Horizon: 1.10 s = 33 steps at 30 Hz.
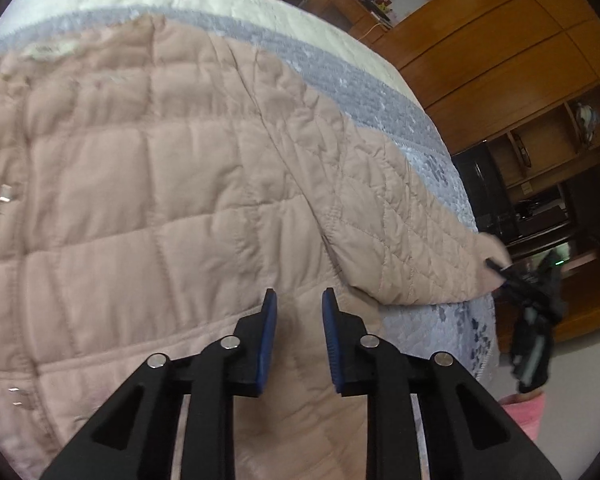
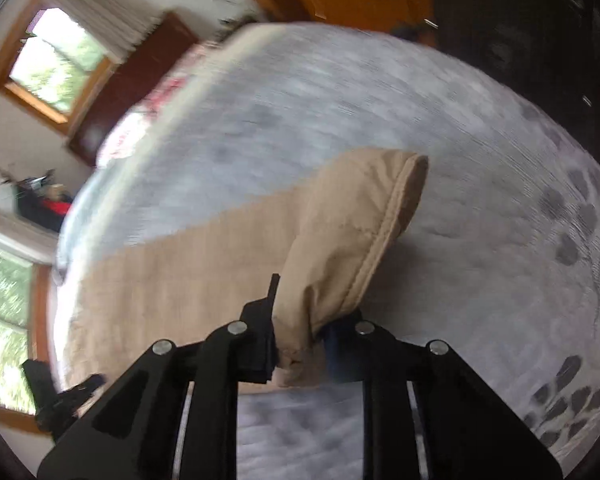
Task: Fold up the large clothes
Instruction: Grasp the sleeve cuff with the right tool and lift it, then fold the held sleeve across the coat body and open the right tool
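Observation:
A large pink-beige quilted jacket (image 1: 140, 168) lies spread on the bed, its sleeve (image 1: 412, 240) stretched out to the right. My left gripper (image 1: 299, 300) is open and empty, hovering just above the jacket's lower body near the armpit seam. My right gripper (image 2: 300, 312) is shut on the sleeve cuff (image 2: 352, 232) and holds it lifted off the bed; the view is motion-blurred. In the left wrist view the right gripper (image 1: 500, 268) shows at the sleeve's end, pinching the cuff.
The bed (image 1: 380, 92) has a grey-blue floral quilted cover with a cream band. Wooden wardrobes and shelves (image 1: 520, 80) stand beyond the bed's right side. A window (image 2: 56, 60) and dark headboard are at the far end. A pink slipper (image 1: 524, 412) is on the floor.

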### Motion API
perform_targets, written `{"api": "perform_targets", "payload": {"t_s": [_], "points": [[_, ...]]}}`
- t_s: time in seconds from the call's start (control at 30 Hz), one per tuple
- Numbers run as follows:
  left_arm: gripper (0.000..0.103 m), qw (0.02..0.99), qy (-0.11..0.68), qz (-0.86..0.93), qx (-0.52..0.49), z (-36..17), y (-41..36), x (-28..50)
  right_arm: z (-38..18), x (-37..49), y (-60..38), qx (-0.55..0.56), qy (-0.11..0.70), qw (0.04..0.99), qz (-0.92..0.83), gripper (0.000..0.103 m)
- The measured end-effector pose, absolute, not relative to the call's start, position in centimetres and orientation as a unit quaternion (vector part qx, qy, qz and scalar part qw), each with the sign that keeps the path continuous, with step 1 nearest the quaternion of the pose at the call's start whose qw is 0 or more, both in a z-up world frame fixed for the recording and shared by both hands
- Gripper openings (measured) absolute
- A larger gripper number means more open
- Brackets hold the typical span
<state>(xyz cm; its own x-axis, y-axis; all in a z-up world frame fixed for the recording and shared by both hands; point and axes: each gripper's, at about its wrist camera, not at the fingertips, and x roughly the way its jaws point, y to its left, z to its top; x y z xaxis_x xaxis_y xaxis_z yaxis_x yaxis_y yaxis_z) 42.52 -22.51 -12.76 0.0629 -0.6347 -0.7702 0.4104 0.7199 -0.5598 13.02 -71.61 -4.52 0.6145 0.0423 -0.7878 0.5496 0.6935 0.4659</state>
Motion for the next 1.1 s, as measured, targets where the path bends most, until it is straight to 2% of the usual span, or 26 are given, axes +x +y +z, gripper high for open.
{"api": "perform_targets", "payload": {"t_s": [0.07,0.23,0.37,0.57,0.7,0.77,0.83,0.93,1.1], "points": [[0.022,0.727,0.576,-0.361,-0.098,-12.2,-21.3,42.4,-1.9,14.4,-68.2,0.328,0.405,0.844,-0.127,0.017],[0.022,0.743,0.564,-0.349,-0.095,-11.1,-18.6,41.8,0.5,19.5,-59.7,0.261,0.424,0.865,-0.058,0.017],[0.024,0.751,0.557,-0.342,-0.091,-10.7,-17.4,41.8,0.5,23.5,-52.7,0.221,0.442,0.869,0.008,0.017],[0.032,0.758,0.546,-0.341,-0.106,-10.4,-15.5,41.9,-0.9,28.8,-46.0,0.173,0.47,0.863,0.06,0.017],[0.038,0.759,0.545,-0.338,-0.116,-10.4,-14.7,42.1,-3.1,31.2,-44.7,0.172,0.496,0.848,0.076,0.021],[0.039,0.755,0.547,-0.338,-0.125,-10.6,-14.5,42.3,-3.8,31.2,-44.5,0.172,0.502,0.843,0.087,0.028],[0.04,0.75,0.55,-0.342,-0.133,-10.8,-14.7,42.4,-3.7,30.5,-44.6,0.182,0.498,0.841,0.107,0.042],[0.044,0.744,0.551,-0.35,-0.142,-10.9,-15.4,42.4,-2.9,29.4,-46.0,0.211,0.482,0.841,0.131,0.043],[0.052,0.728,0.562,-0.36,-0.155,-11.5,-17.7,42.6,-2.1,27.0,-49.5,0.221,0.448,0.864,0.06,0.045]]}}
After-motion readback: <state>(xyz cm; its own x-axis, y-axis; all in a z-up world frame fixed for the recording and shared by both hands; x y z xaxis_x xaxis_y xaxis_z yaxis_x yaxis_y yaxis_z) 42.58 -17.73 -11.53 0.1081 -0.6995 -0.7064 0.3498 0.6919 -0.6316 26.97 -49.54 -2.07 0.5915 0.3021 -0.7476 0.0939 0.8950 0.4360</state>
